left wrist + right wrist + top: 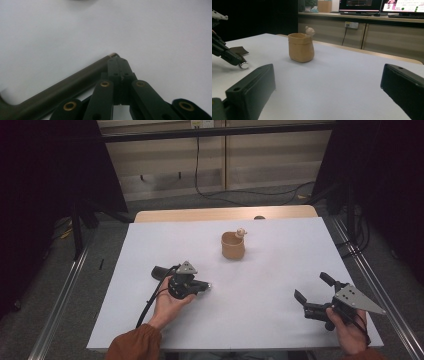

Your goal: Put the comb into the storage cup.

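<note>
Left tongs [204, 286], jaws closed, rest beside a dark rod [62, 87] on the white surface [260, 270]; right tongs [312, 287] gape empty near a tan cup [233, 245].

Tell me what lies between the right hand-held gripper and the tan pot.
Nothing: in the high view, bare white tabletop separates the right hand-held gripper from the tan pot.

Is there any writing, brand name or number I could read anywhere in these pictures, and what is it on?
No text can be read.
Two monitors at the back of the right gripper view show coloured windows; any writing there is too small and blurred to read.
The tan cup bears no label.
The wall socket shows no legible marking.
The left hand-held gripper and the right hand-held gripper show no brand.
</note>
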